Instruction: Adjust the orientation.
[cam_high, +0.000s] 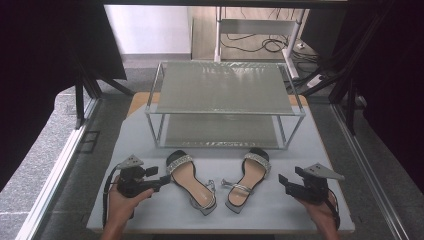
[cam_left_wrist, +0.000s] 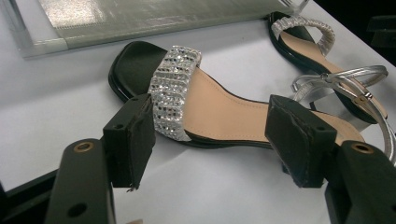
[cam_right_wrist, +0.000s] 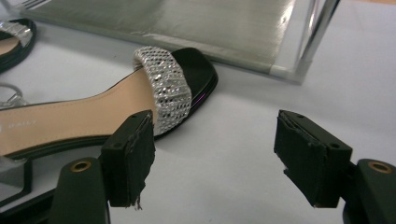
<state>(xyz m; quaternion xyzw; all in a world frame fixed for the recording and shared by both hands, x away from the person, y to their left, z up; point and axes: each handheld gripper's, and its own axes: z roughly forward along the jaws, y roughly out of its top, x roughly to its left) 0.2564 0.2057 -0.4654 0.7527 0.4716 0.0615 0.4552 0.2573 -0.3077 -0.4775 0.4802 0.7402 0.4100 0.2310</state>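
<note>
Two black sandals with sparkling silver toe bands and tan insoles lie on the grey table, toes toward the rack. The left sandal (cam_high: 191, 183) (cam_left_wrist: 201, 100) is just right of my left gripper (cam_high: 159, 180) (cam_left_wrist: 215, 144), which is open with the sandal's middle between its jaws but not touched. The right sandal (cam_high: 248, 179) (cam_right_wrist: 93, 112) lies left of my right gripper (cam_high: 283, 183) (cam_right_wrist: 219, 158), also open and empty, its jaws near the sandal's toe. In the left gripper view the right sandal (cam_left_wrist: 322, 51) lies farther back.
A two-level rack (cam_high: 225, 102) with metal posts and mesh shelves stands behind the sandals, both shelves bare. The table's front edge (cam_high: 220, 231) runs just behind my hands. Cables lie on the floor beyond the rack.
</note>
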